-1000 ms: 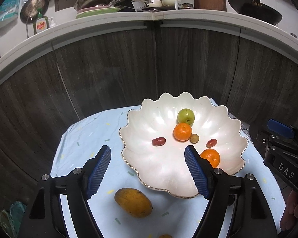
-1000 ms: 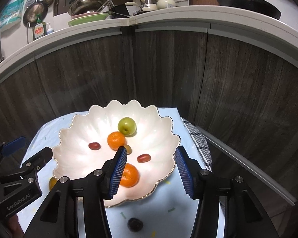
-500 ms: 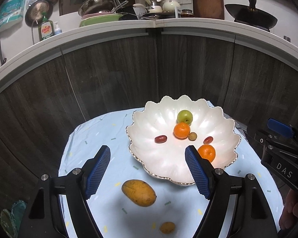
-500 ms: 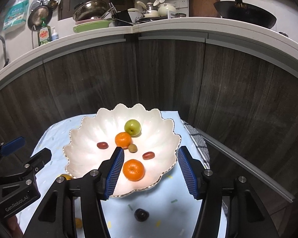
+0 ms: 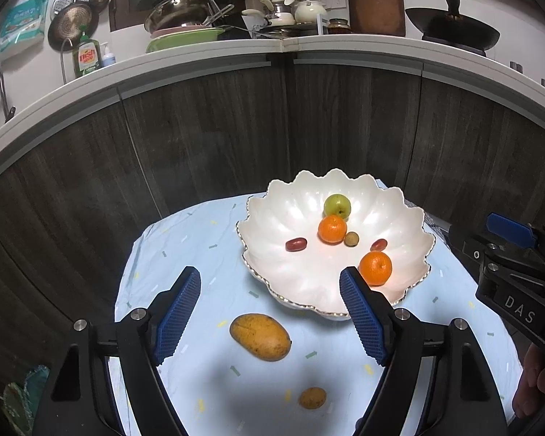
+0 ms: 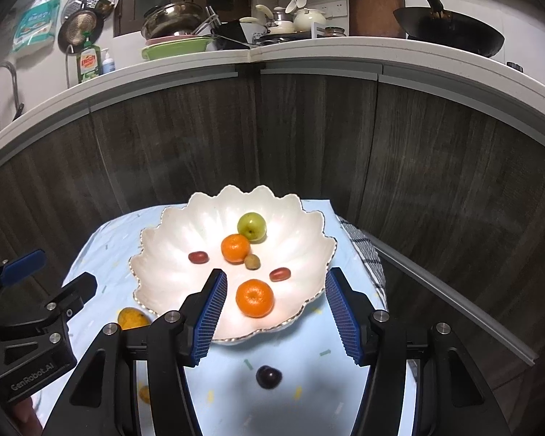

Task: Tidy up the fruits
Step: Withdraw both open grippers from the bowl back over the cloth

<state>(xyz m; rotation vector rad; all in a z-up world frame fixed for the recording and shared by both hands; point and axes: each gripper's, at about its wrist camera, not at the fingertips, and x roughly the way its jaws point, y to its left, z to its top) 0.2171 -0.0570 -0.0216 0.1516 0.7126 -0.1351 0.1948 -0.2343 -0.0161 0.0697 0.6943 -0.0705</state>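
Grippers first: left gripper (image 5: pixel 270 316) has its jaws spread wide, nothing between the blue pads (image 5: pixel 178 314), hanging above the cloth. Right gripper (image 6: pixel 274 314) also parted with nothing gripped, narrower gap than the left; the pads touch no fruit.

Nearest fruit, left wrist view: small brownish-yellow fruit (image 5: pixel 312 398) on the light blue tablecloth (image 5: pixel 185 247), close to the camera. Just past it, mango (image 5: pixel 261 336) lying on its side on the cloth, in front of the bowl, not touching it.

Right wrist view: dark plum-like fruit (image 6: pixel 269 377) on the cloth in front of the bowl, framed between the right fingers but well below them.

Next out: white scalloped bowl (image 5: pixel 272 210) with a gilt rim, sitting on the cloth. Inside, front to back:
- orange (image 5: pixel 375 268) near the front rim
- two red date-like fruits, one on the left (image 5: pixel 296 243), one on the right (image 5: pixel 378 244), apart from each other
- small tan round fruit (image 5: pixel 351 238) just beside a second orange (image 5: pixel 332 229)
- green apple (image 5: pixel 336 205) at the back, touching or nearly touching that second orange

So six pieces are in the bowl, three out on the cloth.

Checked towel (image 6: pixel 367 254) at the cloth's right edge. Behind it all, dark wood cabinet fronts (image 5: pixel 218 138) under a white counter (image 5: pixel 345 49) with a wok (image 5: pixel 452 31), pots and a dish soap bottle (image 5: pixel 87 59).
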